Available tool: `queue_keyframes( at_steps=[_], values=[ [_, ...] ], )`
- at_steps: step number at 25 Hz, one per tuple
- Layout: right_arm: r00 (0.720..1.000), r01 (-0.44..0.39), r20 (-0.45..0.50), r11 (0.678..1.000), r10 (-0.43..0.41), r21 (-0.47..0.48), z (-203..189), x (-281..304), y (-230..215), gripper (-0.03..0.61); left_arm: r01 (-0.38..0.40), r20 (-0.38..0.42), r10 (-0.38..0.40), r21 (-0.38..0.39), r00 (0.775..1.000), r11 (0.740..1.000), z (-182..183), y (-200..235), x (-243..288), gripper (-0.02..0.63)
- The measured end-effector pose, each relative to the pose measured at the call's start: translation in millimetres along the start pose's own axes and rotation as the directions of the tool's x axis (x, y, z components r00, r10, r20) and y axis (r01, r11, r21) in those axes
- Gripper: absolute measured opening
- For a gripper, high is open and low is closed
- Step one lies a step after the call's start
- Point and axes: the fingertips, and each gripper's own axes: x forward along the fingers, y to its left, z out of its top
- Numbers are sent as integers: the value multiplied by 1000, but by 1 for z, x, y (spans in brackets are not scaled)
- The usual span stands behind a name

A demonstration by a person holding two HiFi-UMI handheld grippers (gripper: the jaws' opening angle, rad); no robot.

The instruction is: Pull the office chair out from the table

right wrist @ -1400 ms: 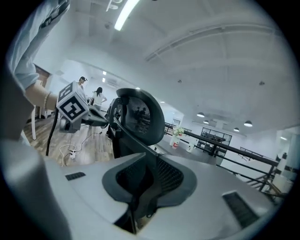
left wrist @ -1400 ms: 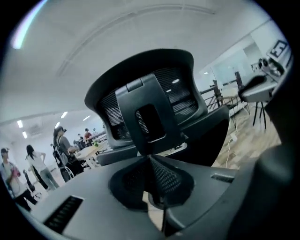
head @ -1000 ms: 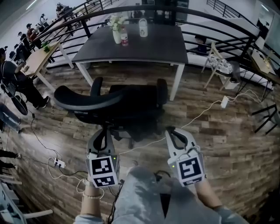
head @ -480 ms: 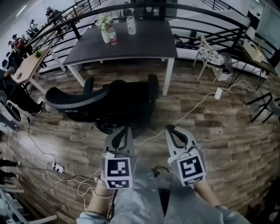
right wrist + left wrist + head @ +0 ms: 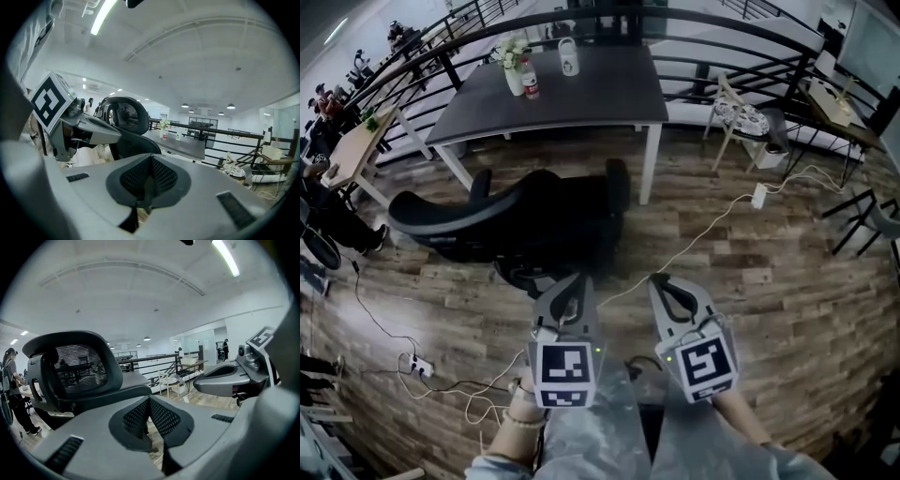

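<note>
The black office chair (image 5: 520,220) stands on the wood floor just in front of the dark grey table (image 5: 581,98), its curved mesh back (image 5: 459,211) turned toward me at the left. Both grippers hang side by side below the chair, touching nothing. My left gripper (image 5: 574,281) is shut and empty, a little short of the chair's base. My right gripper (image 5: 662,281) is shut and empty over bare floor. The left gripper view has the chair back (image 5: 77,369) ahead on the left and the right gripper (image 5: 229,378) beside it. The right gripper view looks past the chair (image 5: 125,117) to the table (image 5: 185,146).
A vase, a bottle and a white jug (image 5: 568,58) stand on the table. A black railing (image 5: 741,37) runs behind it. A white cable (image 5: 712,230) and adapter (image 5: 759,195) cross the floor at right, a power strip (image 5: 420,364) lies at left. A wooden chair (image 5: 739,112) stands at the right, and people sit far left.
My left gripper has swung to the right, away from the chair's back, and now hangs close beside the right gripper. The right gripper has shifted only slightly. Both stayed shut.
</note>
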Motion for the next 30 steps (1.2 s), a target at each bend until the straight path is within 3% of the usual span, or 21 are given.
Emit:
queue_keyframes(
  at_steps=[30],
  values=[
    [999, -22, -24, 1000, 22, -7, -7, -3, 5, 0, 73, -37, -74, -15, 997, 997, -9, -26, 3, 6]
  ],
)
